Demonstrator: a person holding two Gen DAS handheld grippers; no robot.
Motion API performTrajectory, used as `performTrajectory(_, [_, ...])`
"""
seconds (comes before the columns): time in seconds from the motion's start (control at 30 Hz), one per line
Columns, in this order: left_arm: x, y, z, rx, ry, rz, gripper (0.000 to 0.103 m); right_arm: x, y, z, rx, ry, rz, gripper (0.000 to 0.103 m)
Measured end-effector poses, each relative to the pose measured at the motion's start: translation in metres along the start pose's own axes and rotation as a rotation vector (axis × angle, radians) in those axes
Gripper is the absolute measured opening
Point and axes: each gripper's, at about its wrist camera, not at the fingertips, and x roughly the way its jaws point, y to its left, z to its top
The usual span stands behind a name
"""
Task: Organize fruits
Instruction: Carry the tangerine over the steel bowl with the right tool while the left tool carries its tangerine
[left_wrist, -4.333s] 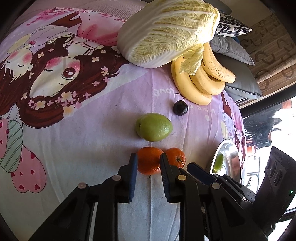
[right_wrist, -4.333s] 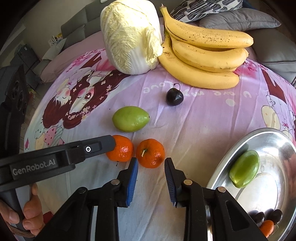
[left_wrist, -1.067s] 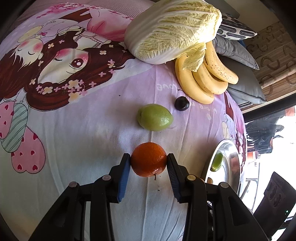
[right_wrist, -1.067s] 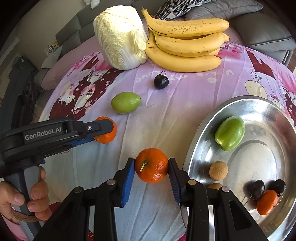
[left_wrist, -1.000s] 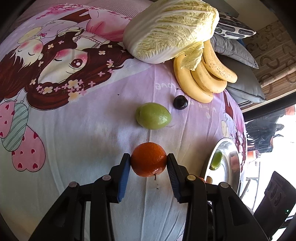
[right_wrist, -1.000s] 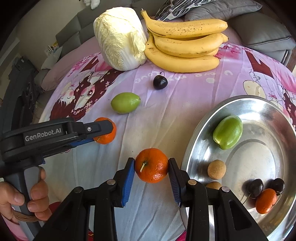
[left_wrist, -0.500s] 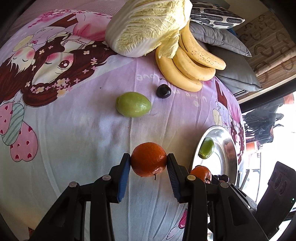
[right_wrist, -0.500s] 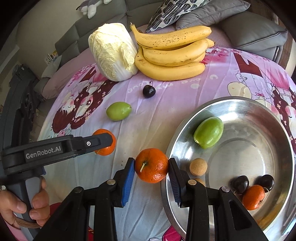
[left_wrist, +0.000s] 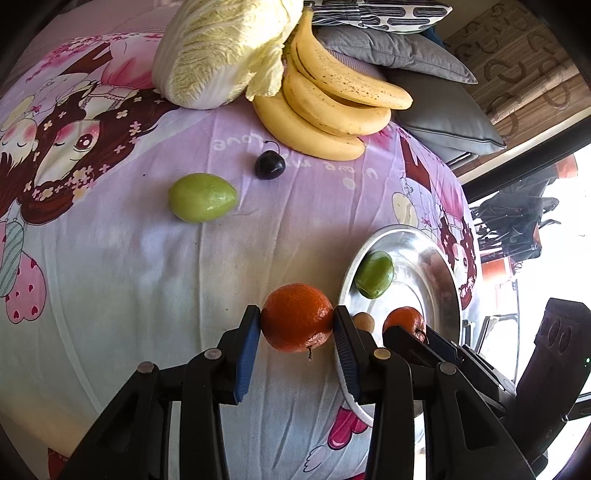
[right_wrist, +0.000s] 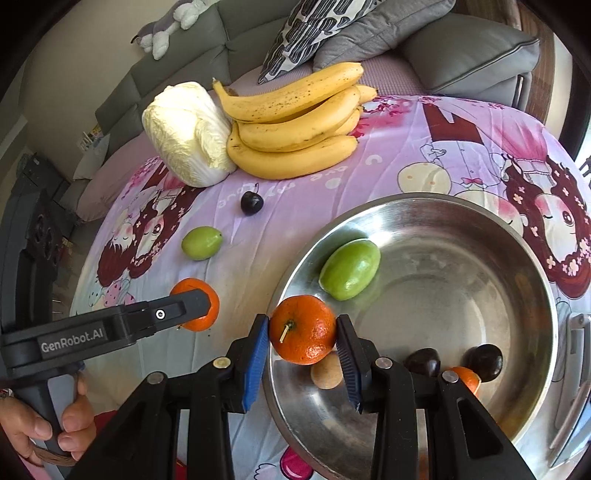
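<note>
Each claw is clamped narrowly on a tangerine: the left claw (left_wrist: 297, 325) beside the steel bowl (right_wrist: 524, 258), the right claw (right_wrist: 302, 330) over its rim.

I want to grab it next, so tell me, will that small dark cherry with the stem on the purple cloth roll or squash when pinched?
The small dark cherry looks round and glossy, so it would probably roll if nudged on the purple cartoon cloth, though the soft fabric may slow it. It is far smaller than the green oval fruit nearby, so it probably weighs little and may squash under a hard pinch.
</note>
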Motion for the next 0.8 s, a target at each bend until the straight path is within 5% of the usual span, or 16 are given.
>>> performTrajectory(0.8, [0.038, -0.088, -0.012, 0.184, 0.077, -0.048, 0.042, -0.015, -0.074, 0.009, 0.121, -0.030, -0.083, 0.039])
